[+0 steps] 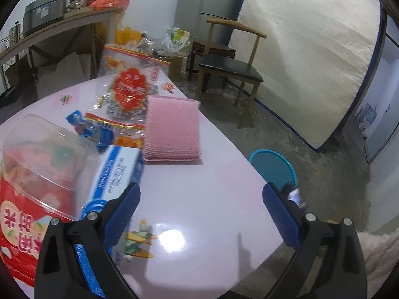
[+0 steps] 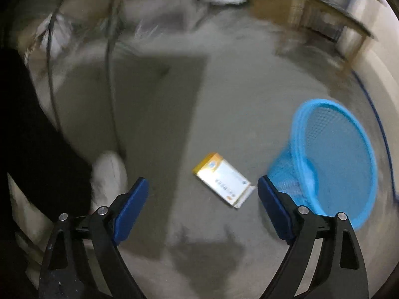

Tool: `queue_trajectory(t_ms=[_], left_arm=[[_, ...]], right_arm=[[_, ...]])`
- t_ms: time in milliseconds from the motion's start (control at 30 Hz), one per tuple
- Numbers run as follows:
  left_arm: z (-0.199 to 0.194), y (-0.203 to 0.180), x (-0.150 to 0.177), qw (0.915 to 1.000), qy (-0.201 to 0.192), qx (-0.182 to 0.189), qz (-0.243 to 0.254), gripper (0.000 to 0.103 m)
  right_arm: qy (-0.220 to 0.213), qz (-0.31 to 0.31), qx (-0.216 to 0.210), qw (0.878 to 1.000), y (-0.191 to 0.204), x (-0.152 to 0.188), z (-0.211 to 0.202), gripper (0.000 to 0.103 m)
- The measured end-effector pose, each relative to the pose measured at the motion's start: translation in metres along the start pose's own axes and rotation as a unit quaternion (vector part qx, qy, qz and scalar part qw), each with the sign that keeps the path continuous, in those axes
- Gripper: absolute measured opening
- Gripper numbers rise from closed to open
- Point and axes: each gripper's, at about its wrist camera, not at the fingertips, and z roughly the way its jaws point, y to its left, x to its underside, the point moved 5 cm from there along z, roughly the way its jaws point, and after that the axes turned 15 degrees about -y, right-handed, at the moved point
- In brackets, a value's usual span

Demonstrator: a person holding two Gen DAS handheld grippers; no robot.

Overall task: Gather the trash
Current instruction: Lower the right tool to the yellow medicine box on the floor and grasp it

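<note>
The left wrist camera sits low and close above the tabletop (image 1: 199, 199), looking forward and slanting down between its own jaws, across the tabletop's far edge to the floor beyond and a chair (image 1: 232, 62) by the wall. The right wrist camera looks steeply down at the floor (image 2: 162, 99) from close above it, its picture smeared by blur. Both views share the blue basket (image 1: 274, 167) (image 2: 336, 154): past the tabletop's edge in the left view, just right of the jaws in the right view.
</note>
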Motion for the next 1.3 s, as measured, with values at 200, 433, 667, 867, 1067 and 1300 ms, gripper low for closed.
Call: queue_trajectory(t_ms=[200,433,667,867,1067,1300], left_arm=[[-0.008,0.021,-0.006,0.9997,0.011,-0.015,-0.013,0.097],[-0.017,0.043,-0.002,0.9981,0.026,-0.013,-0.053,0.097],[-0.011,0.049,0.006,0.9969,0.047,-0.017,-0.061,0.097],[-0.009,0.045,0.007,0.9970,0.049,-0.012,-0.059,0.097],[-0.013,0.042,0.005,0.9976,0.040,-0.008,-0.057,0.097],[-0.018,0.042,0.009,0.9979,0.038,0.000,-0.052,0.097]], right_arm=[[0.093,-0.149,0.014,0.984,0.012,0.024,0.120,0.086],[0.155,-0.222,-0.001,0.963,0.007,0.045,0.182,0.085],[0.204,-0.187,-0.010,0.961,-0.012,0.054,0.209,0.075],[0.210,-0.150,-0.002,0.966,-0.015,0.053,0.205,0.052],[0.210,-0.067,0.004,0.975,-0.020,0.049,0.177,0.007],[0.178,-0.093,0.027,0.979,-0.028,0.054,0.150,0.069]])
